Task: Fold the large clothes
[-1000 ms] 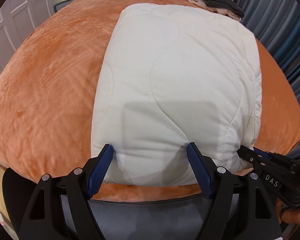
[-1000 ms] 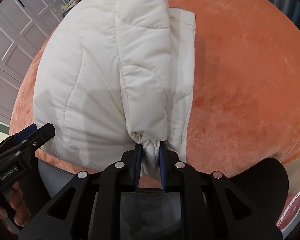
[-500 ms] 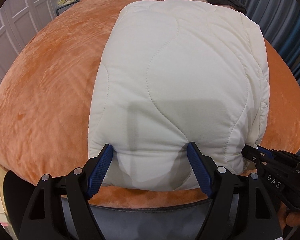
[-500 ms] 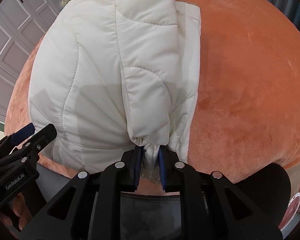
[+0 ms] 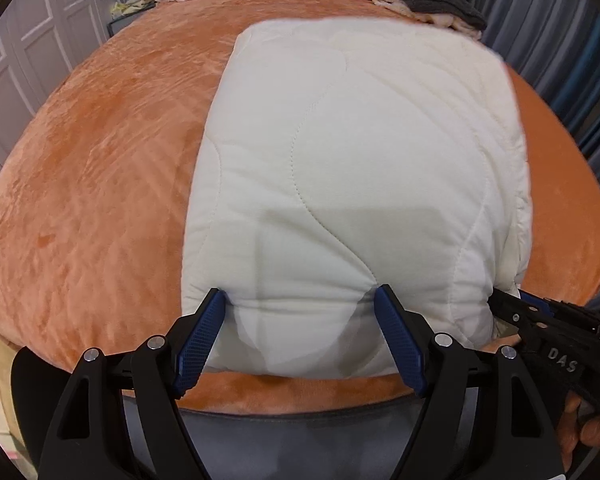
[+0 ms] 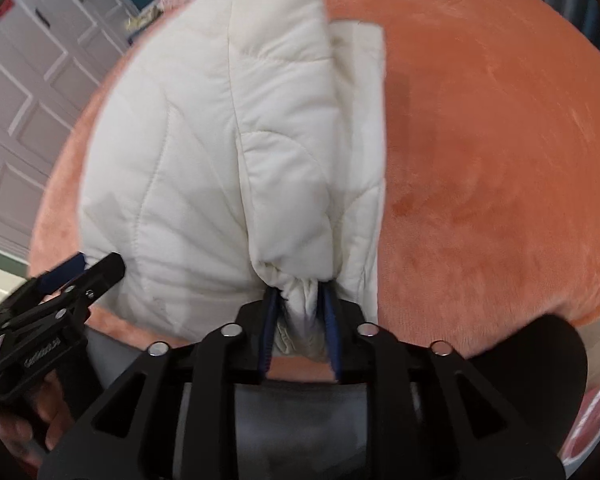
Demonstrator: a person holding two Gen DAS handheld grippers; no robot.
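Right tongs [image 6: 298, 300] still clamped on cream jacket [image 5: 360, 184] hem, left tongs [image 5: 300, 320] still wide.

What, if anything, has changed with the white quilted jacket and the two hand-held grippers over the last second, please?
The left wrist view has drawn nearer to the white quilted jacket, which fills more of the picture; the right wrist view is now motion-blurred. Nothing was taken or released: the right hand-held gripper stays shut on the bunched cuff, and the left hand-held gripper stays open at the hem. The jacket remains on the orange bed cover.
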